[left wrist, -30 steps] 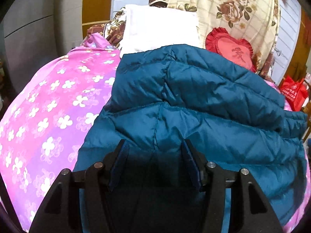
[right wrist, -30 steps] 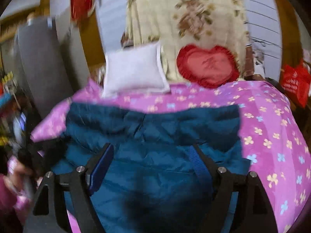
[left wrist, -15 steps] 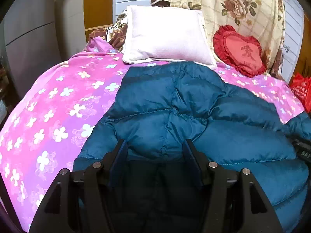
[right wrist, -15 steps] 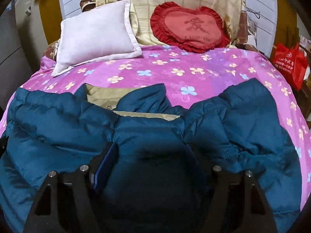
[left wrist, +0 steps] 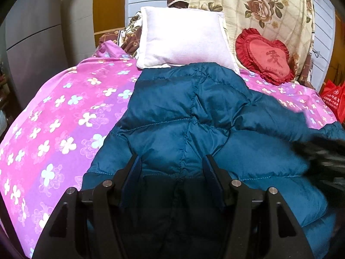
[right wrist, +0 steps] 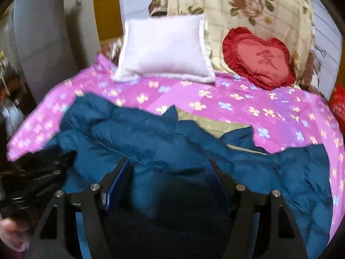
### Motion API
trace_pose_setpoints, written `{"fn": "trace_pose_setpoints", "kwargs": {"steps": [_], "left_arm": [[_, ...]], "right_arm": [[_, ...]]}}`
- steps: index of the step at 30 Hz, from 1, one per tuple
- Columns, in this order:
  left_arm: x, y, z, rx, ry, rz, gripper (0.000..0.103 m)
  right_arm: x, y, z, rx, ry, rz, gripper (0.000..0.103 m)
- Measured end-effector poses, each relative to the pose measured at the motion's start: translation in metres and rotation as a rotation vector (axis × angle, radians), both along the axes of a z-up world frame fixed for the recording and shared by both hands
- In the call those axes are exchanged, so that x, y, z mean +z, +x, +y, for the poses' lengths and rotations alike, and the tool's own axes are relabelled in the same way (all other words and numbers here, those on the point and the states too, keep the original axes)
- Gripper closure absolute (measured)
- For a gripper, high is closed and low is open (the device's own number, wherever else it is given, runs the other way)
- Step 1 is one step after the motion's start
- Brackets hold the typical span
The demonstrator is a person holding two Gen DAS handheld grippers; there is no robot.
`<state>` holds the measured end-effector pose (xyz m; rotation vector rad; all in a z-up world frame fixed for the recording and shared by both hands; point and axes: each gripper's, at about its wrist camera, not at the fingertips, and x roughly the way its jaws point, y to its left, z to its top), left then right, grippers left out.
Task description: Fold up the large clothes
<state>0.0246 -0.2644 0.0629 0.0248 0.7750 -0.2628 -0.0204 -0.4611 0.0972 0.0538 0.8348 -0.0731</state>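
A teal puffer jacket (left wrist: 183,108) lies rumpled across the pink flowered bedspread (left wrist: 54,129). My left gripper (left wrist: 171,159) is shut on the thick hem, which fills the gap between its pads. In the right wrist view the jacket (right wrist: 151,133) is bunched leftward, and its tan lining (right wrist: 204,125) shows near the collar. My right gripper (right wrist: 168,164) holds a puffy fold between its wide-set jaws. The left gripper (right wrist: 32,172) appears blurred close by at the left, with a hand (right wrist: 13,235) below it. The right gripper (left wrist: 323,157) is a dark blur at the right edge of the left wrist view.
A white pillow (left wrist: 183,38) and a red heart cushion (left wrist: 265,56) lean against a floral quilt at the head of the bed. A grey cabinet (left wrist: 32,43) stands to the left, a red bag (left wrist: 334,99) to the right.
The jacket, held high in front of the pillow a second ago, has sunk onto the bed. My right gripper has swung left across the jacket toward the left gripper, bunching fabric that way.
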Motion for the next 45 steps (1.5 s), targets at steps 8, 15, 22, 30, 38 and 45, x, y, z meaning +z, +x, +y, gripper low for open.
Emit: {"fn": "trace_pose_setpoints", "kwargs": {"steps": [8, 15, 22, 30, 38, 45], "left_arm": [[0.000, 0.003, -0.005, 0.000, 0.029, 0.005, 0.061], [0.015, 0.001, -0.002, -0.008, 0.037, -0.007, 0.061], [0.018, 0.023, -0.006, 0.030, 0.068, -0.002, 0.061], [-0.002, 0.033, -0.009, 0.041, 0.090, 0.022, 0.058], [0.000, 0.026, -0.004, 0.039, 0.078, 0.014, 0.057], [0.016, -0.011, 0.017, 0.016, 0.065, 0.013, 0.057]], "right_arm": [[-0.038, 0.031, -0.005, -0.037, 0.046, 0.085, 0.028], [0.008, -0.024, -0.033, -0.046, 0.062, -0.006, 0.028], [0.019, -0.081, -0.114, -0.216, -0.146, 0.033, 0.028], [-0.031, -0.066, -0.176, -0.327, 0.018, 0.076, 0.025], [-0.025, -0.075, -0.167, -0.345, 0.013, 0.073, 0.024], [0.001, -0.142, -0.142, -0.291, -0.020, 0.015, 0.018]]}}
